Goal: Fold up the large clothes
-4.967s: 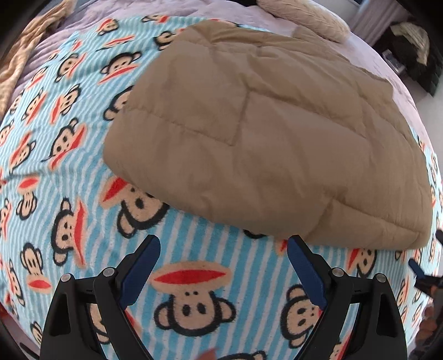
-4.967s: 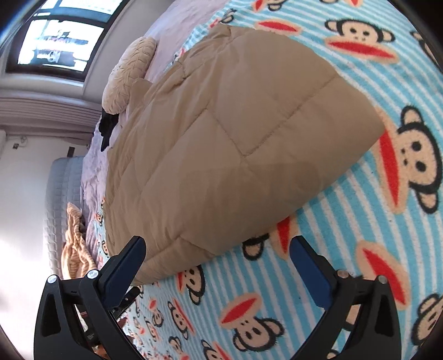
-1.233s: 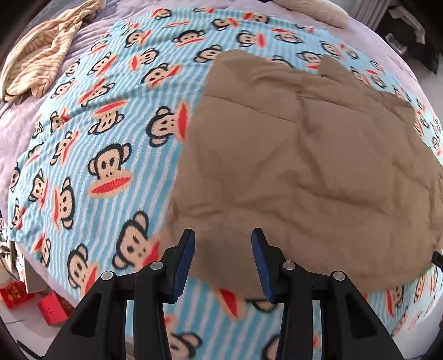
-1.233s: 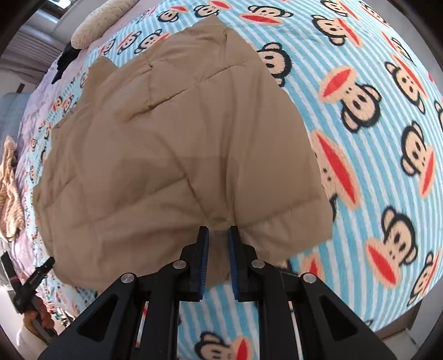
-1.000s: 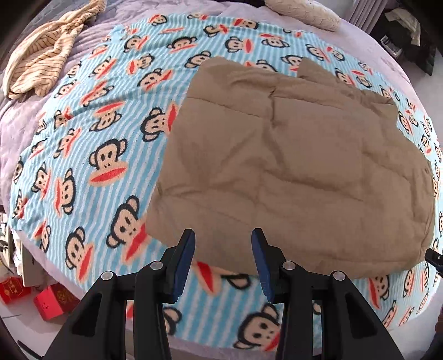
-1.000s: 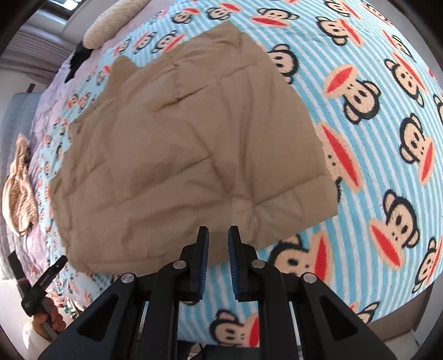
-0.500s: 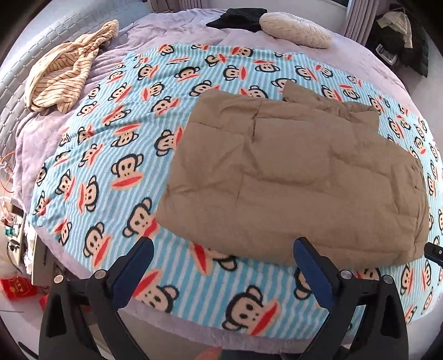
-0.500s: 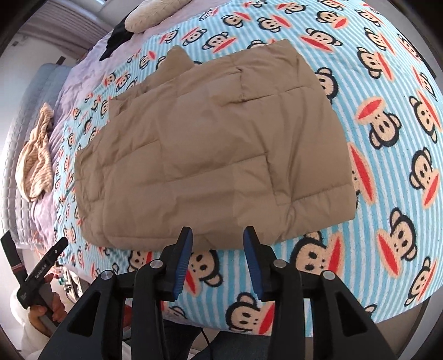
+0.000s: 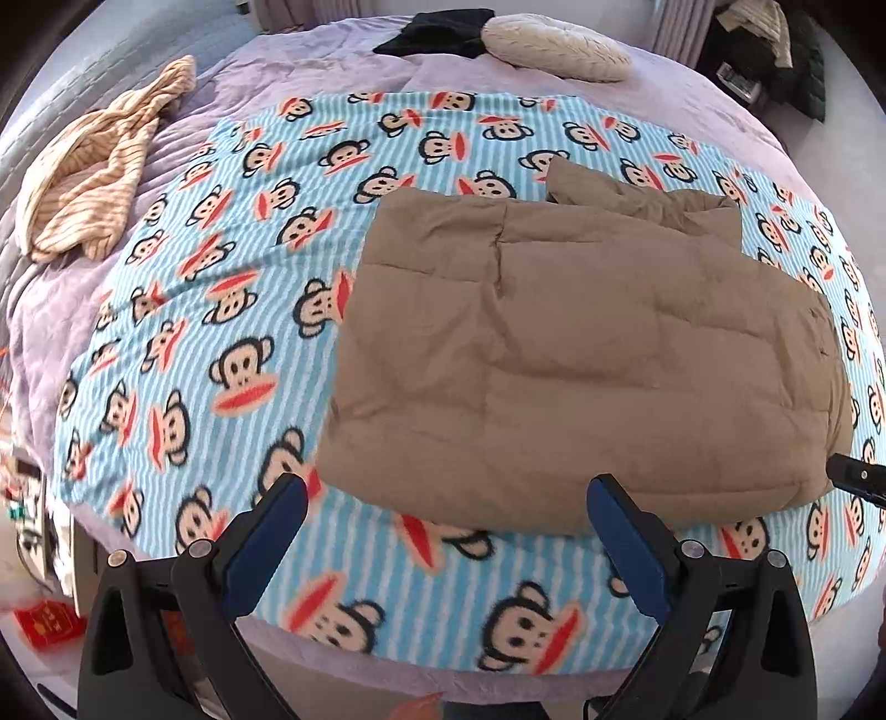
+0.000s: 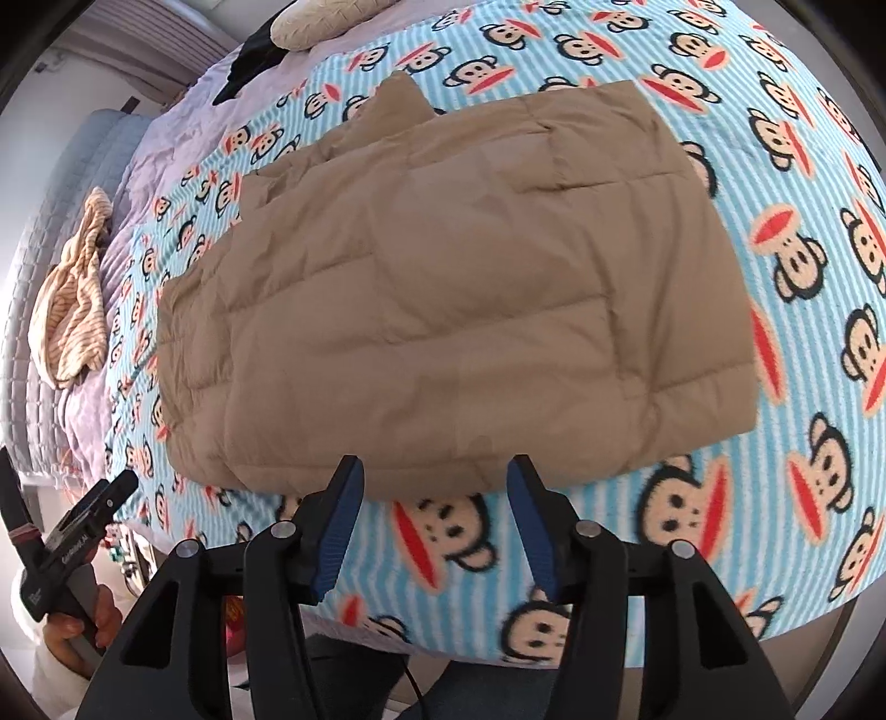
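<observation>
While the brown puffy coat point(image 9: 581, 354) lies folded flat on the monkey blanket point(image 9: 221, 310), both grippers hang above its near edge and hold nothing. The left gripper point(image 9: 443, 531) has its blue pads spread very wide, and the coat's near edge sits just past them, closer to the right pad than the left. The right gripper point(image 10: 434, 518) has its jaws partly apart; they have just been opening, and nothing is between them but air, with the coat's near edge and a monkey face showing below the gap. From the right wrist view the coat point(image 10: 443, 288) is a fat rectangle with stitched squares, and its collar end pokes out at the far side. The coat does not touch either gripper. Its right edge in that view is straight and thick, and its left edge is a bit rounder. There is lots of bare blanket to the left of the coat in the left wrist view, and a wide strip of blanket on the right in the other view. A thin strip of blanket lies between the coat and the near edge of the bed point(image 9: 343, 72). Far off on the bed lie a striped cloth point(image 9: 94, 183), a cream pillow point(image 9: 554, 47) and something black point(image 9: 437, 33), all well apart from the coat. At the left edge of the right wrist view, a hand point(image 10: 77, 620) holds the handle of the other gripper.
</observation>
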Tool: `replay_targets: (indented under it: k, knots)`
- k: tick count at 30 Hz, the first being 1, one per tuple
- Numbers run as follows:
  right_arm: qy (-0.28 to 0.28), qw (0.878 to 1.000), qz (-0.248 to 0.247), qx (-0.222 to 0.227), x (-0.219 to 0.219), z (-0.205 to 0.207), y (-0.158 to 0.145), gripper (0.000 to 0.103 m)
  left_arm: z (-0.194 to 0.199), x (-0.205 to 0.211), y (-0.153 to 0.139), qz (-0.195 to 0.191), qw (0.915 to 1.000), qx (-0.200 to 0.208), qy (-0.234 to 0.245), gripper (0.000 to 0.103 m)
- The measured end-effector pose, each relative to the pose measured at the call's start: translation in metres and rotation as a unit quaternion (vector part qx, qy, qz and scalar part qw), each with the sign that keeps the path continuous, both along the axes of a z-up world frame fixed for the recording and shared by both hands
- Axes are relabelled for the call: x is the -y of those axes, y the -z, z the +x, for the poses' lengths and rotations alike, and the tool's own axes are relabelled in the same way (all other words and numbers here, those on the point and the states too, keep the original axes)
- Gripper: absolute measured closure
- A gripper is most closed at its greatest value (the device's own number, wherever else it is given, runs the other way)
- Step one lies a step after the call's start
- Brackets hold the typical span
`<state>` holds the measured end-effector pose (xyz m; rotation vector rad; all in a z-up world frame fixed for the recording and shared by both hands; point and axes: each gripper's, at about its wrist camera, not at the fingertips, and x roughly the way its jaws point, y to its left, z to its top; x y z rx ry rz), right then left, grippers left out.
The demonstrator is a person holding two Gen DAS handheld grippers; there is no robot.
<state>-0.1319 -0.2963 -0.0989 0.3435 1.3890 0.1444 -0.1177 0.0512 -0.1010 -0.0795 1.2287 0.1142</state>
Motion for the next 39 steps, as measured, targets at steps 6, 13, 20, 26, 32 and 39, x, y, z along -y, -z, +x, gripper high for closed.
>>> replay_targets:
  k: [6, 13, 20, 26, 32, 39]
  knots:
    - [0.002, 1.0, -0.008, -0.01, -0.047, 0.008, 0.008, 0.028, 0.025, -0.03, 0.017, -0.005, 0.9994, -0.021, 0.026, 0.002]
    - [-0.001, 1.0, -0.022, -0.019, -0.084, 0.023, 0.012, 0.017, 0.046, -0.054, 0.035, -0.023, 0.9984, -0.037, 0.036, 0.002]
    - [-0.004, 0.999, -0.03, -0.024, -0.102, 0.035, 0.014, 0.016, 0.062, -0.065, 0.051, -0.042, 0.9973, -0.049, 0.036, 0.002]
    - [-0.021, 0.999, -0.037, -0.033, -0.118, 0.037, 0.017, 0.016, 0.071, -0.071, 0.062, -0.062, 0.9954, -0.061, 0.041, 0.002]
    - [-0.034, 0.997, -0.038, -0.059, -0.127, 0.037, 0.023, 0.016, 0.078, -0.074, 0.066, -0.092, 0.9922, -0.062, 0.057, 0.002]
    - [-0.027, 0.996, -0.04, -0.068, -0.127, 0.035, 0.024, 0.016, 0.091, -0.091, 0.072, -0.138, 0.9863, -0.059, 0.068, 0.002]
